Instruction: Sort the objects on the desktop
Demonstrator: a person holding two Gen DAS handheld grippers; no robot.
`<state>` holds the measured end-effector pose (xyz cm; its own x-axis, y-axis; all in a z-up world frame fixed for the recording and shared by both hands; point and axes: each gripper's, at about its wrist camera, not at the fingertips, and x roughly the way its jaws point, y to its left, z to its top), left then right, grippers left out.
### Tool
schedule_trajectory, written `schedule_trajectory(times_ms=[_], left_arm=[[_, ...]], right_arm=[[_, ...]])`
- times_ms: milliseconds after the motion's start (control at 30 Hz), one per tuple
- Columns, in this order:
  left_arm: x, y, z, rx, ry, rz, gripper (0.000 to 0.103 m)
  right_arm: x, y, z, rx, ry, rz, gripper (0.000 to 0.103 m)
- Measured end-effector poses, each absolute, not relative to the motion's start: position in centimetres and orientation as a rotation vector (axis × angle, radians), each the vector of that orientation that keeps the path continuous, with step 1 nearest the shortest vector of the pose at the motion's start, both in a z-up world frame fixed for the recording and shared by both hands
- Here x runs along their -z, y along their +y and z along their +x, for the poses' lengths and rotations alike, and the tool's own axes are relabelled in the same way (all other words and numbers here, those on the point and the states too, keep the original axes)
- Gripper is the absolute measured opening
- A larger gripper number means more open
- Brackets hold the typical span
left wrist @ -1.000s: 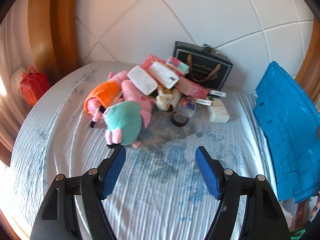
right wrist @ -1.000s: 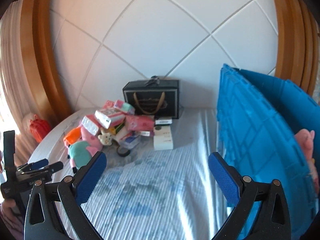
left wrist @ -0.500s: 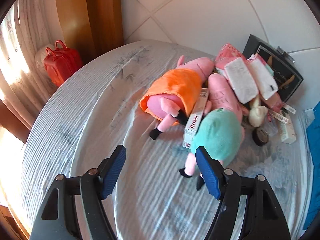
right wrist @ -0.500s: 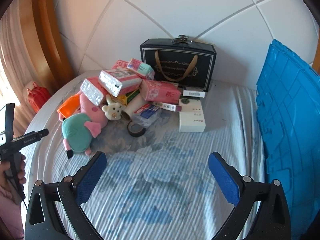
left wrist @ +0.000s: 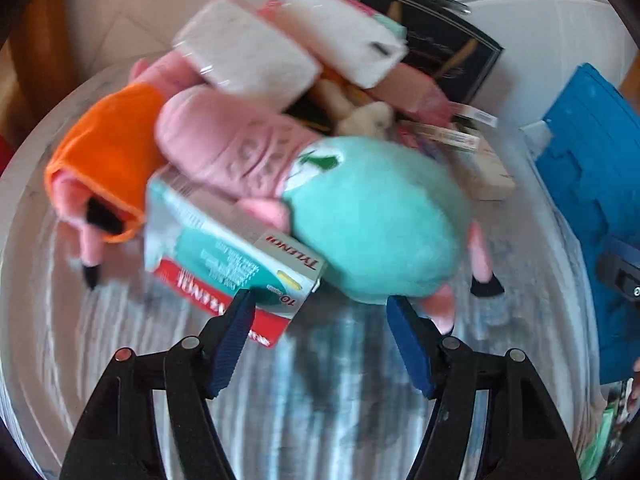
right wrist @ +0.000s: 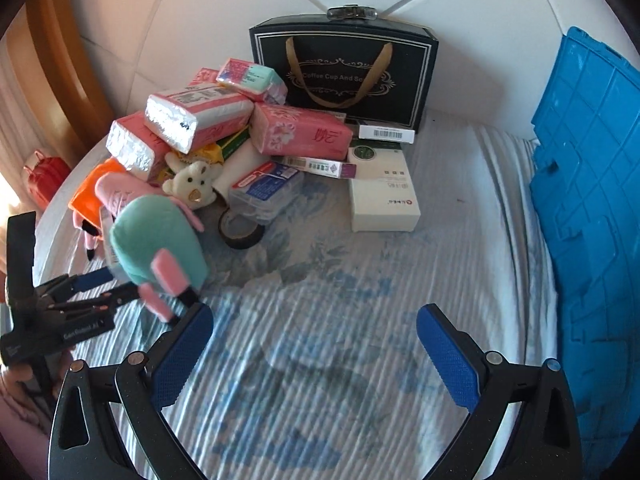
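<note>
At the heap's near edge my left gripper (left wrist: 320,304) is closing, nothing held yet; it may catch the medicine box (left wrist: 236,256) together with the teal plush (left wrist: 376,220). My right gripper (right wrist: 316,332) waits wide.

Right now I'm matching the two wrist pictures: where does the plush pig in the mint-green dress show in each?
Left wrist view: the plush pig in the mint-green dress fills the centre, just beyond the fingers.
Right wrist view: the pig lies at the left, by the pile.
Shared landmark: the black gift box with gold handles, behind the pile.
</note>
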<state>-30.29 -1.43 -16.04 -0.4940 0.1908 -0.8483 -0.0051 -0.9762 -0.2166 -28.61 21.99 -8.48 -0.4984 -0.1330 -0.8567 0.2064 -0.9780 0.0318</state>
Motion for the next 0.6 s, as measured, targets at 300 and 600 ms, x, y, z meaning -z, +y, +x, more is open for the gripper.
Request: schedule_trajectory(times_ms=[300,600], left_arm=[[13.5,-3.0,-28.1,-2.627,-0.202,-1.494,0.067],[12.7,-10.6,-29.0,-2.791,-0.159,-1.517,0.067]], right_arm=[[9.0,18.8,-29.5,2.489,0.079,1.439,0.103],[13.2,8.9,-31.7,2.269,0.106,1.461,0.103]])
